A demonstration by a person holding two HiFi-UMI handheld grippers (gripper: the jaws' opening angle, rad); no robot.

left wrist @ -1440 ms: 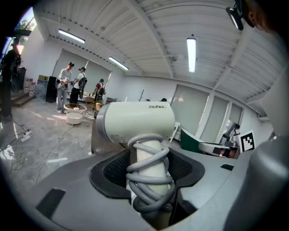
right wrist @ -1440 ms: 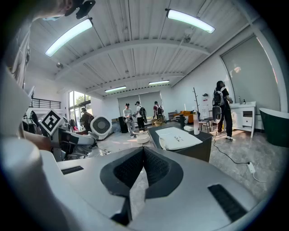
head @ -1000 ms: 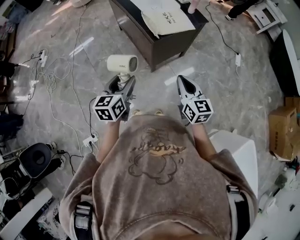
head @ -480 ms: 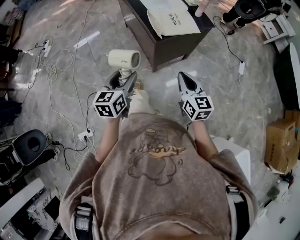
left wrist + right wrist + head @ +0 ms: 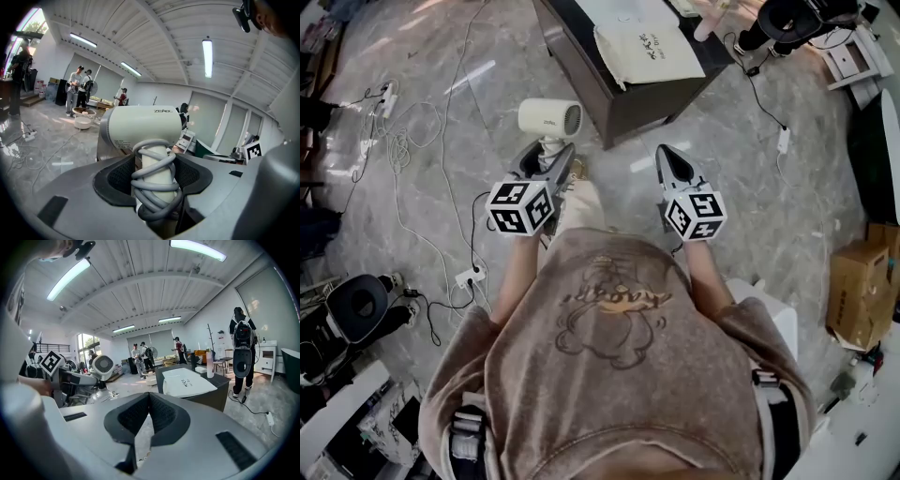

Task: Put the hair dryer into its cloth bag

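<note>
Clamping on the cord-wrapped handle, my left claw (image 5: 154,174) holds the hair dryer (image 5: 143,125) upright over the floor, well apart from the cloth bag (image 5: 649,52) lying flat on the dark surface (image 5: 586,82). My right claw (image 5: 149,404) is pinched together on nothing. I judge the risk to be the pads bearing on loose cord loops, so the heavy head could twist or slip. The left claw view shows that grip, while the head view shows the gap to the bag.
</note>
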